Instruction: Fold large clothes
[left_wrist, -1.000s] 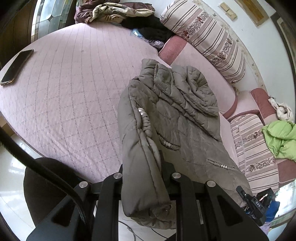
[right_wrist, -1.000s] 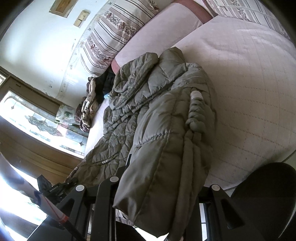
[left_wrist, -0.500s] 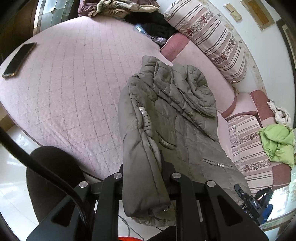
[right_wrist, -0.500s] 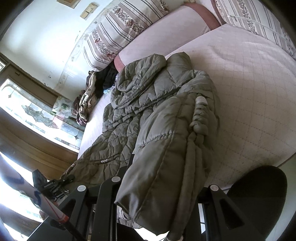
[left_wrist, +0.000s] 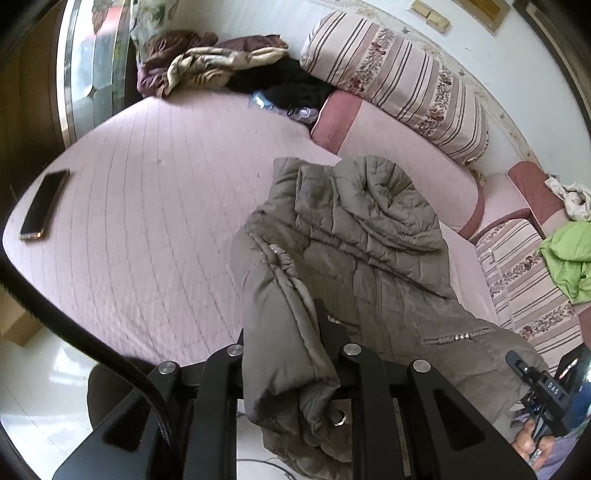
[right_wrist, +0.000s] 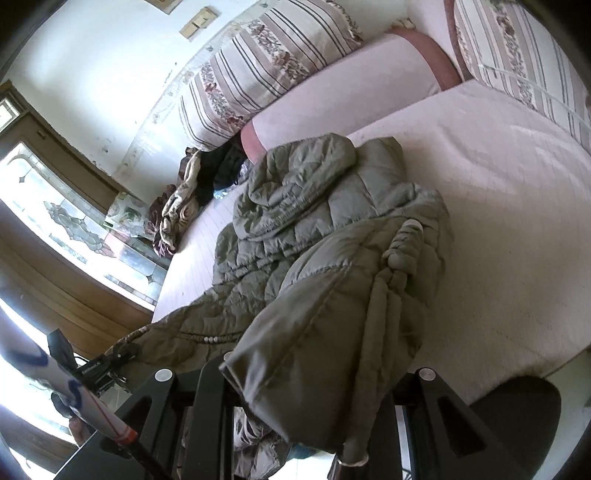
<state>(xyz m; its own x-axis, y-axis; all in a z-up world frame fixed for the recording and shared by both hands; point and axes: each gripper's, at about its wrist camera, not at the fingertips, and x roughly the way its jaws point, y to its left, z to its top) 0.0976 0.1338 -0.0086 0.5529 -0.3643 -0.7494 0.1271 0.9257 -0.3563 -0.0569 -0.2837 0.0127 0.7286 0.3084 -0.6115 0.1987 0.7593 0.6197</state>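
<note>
An olive-grey quilted jacket (left_wrist: 369, 240) lies crumpled across the pink quilted bed (left_wrist: 147, 206), its hood toward the pillows. My left gripper (left_wrist: 290, 332) is shut on one near corner of the jacket's lower edge, and the fabric drapes over its fingers. In the right wrist view the same jacket (right_wrist: 314, 229) runs away from me. My right gripper (right_wrist: 310, 358) is shut on a thick bunch of its other near corner, which hides the fingertips. Both held corners hang above the bed's front edge. The right gripper also shows in the left wrist view, low at the right (left_wrist: 535, 384).
A phone (left_wrist: 42, 206) lies near the bed's left edge. A heap of clothes (left_wrist: 207, 62) sits at the far corner by striped bolster pillows (left_wrist: 399, 81). A green garment (left_wrist: 569, 258) lies at the right. A dark round stool (right_wrist: 517, 413) stands below the bed's edge.
Both grippers have risen, lifting the jacket's near edge higher off the bed. More of the far wall and pillows has come into view. Both grips are unchanged.
</note>
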